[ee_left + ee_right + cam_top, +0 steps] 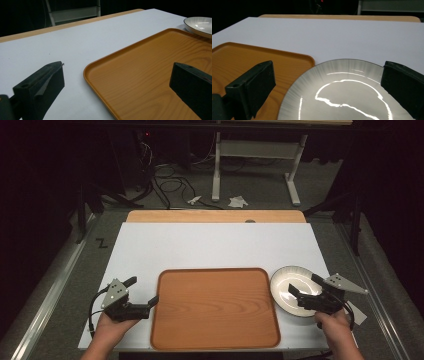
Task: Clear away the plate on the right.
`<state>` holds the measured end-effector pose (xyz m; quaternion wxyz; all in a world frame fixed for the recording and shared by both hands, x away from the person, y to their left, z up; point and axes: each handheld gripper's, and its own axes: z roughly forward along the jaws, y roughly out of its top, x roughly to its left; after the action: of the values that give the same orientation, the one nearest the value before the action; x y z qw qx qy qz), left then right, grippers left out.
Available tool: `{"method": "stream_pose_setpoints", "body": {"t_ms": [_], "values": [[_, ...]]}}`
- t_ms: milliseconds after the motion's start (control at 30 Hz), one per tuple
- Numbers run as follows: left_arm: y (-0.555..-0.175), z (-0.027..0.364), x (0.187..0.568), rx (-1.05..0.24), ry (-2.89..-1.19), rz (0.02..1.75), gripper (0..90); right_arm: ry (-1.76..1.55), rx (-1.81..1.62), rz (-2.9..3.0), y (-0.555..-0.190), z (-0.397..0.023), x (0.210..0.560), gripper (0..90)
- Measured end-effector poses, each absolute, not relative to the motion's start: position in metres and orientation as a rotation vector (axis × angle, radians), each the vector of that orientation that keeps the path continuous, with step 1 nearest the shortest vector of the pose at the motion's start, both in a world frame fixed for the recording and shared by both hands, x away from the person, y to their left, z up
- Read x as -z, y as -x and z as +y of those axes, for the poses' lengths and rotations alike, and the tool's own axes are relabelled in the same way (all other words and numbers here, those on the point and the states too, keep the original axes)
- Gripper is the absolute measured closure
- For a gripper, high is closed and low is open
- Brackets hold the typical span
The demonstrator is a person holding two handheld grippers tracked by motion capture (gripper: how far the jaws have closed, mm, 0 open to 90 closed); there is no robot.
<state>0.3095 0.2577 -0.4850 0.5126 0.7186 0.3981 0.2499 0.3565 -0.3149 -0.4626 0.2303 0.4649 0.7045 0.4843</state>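
Though wide-jawed above it, right gripper [304, 291] masking plate's [285, 281] near rim.

A round plate [295, 282] lies flat on the white table – shiny and grey-white, with a dark rim. It sits just beside the wooden tray's [215, 307] right edge.
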Motion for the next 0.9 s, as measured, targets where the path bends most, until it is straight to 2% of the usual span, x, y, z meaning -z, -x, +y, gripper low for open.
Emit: {"method": "stream_pose_setpoints", "body": {"t_ms": [667, 900], "values": [[-0.318, 0.252, 0.484, -0.631, -1.72, 0.961, 0.5, -1.499, -1.243, 1.824, -0.347, -0.362, 0.477, 0.0], [-0.321, 0.248, 0.486, -0.616, -1.735, 0.95, 0.3, -1.568, -1.27, 1.798, -0.344, -0.371, 0.48, 2.5]]}}
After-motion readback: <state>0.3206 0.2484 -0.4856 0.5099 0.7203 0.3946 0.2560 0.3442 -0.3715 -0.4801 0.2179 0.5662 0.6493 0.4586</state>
